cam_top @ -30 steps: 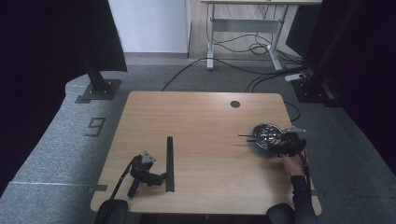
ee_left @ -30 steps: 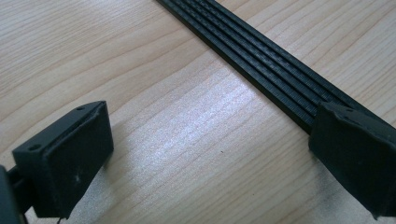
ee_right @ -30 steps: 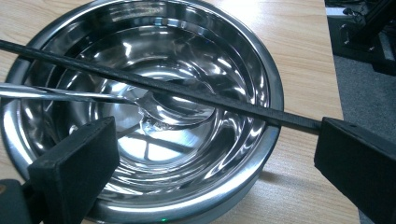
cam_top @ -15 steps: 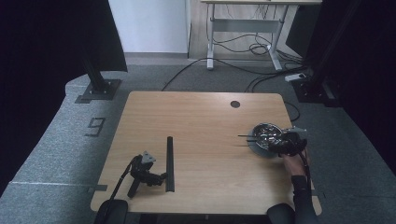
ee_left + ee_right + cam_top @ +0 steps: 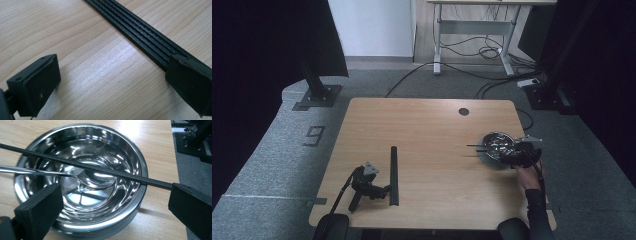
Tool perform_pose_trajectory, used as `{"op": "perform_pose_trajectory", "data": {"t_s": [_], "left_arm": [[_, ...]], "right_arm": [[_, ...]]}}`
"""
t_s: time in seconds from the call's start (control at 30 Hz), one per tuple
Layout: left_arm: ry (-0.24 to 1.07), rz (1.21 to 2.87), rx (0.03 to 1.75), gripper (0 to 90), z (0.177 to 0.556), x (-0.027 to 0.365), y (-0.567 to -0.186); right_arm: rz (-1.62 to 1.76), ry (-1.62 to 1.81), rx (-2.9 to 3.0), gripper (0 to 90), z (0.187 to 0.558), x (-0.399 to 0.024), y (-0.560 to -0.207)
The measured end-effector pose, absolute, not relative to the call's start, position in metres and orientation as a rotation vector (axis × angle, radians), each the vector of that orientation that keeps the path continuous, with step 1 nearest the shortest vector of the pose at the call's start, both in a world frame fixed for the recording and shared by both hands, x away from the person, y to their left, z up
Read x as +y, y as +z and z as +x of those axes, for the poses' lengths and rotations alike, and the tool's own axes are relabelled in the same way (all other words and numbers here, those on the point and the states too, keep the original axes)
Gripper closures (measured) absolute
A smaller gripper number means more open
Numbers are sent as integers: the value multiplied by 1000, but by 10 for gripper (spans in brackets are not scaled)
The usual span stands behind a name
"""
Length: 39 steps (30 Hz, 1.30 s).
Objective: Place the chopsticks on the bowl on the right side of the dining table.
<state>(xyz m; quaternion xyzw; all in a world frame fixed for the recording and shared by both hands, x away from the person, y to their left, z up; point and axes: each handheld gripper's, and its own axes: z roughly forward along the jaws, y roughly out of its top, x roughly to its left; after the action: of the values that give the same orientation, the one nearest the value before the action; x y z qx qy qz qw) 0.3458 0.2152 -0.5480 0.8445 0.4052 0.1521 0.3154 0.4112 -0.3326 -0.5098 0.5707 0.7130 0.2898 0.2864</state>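
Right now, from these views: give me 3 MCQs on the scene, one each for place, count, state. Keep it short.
1. Where does the steel bowl sit on the table?
A. near the right edge
B. near the left edge
C. dead centre

2. How many long things rest across or in the bowl?
A. none
B. two
C. five

3. How do the jaws of the left gripper stand?
A. shut on the black strip
B. shut on nothing
C. open, bare wood between them

Answers:
1. A: the high view puts the bowl by the right gripper at the table's right side.
2. B: the right gripper view shows one black rod across the rim and one steel spoon inside.
3. C: the left gripper view shows the pads wide apart, the black strip lying beside one pad.
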Motion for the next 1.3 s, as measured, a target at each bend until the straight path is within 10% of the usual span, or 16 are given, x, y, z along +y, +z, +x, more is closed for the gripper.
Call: {"op": "perform_pose_trajectory", "data": {"t_s": [1.3], "left_arm": [[401,2225,1067,0,346,215,-548]], "right_arm": [[1263,908,2217,0,325,-282,-460]]}}
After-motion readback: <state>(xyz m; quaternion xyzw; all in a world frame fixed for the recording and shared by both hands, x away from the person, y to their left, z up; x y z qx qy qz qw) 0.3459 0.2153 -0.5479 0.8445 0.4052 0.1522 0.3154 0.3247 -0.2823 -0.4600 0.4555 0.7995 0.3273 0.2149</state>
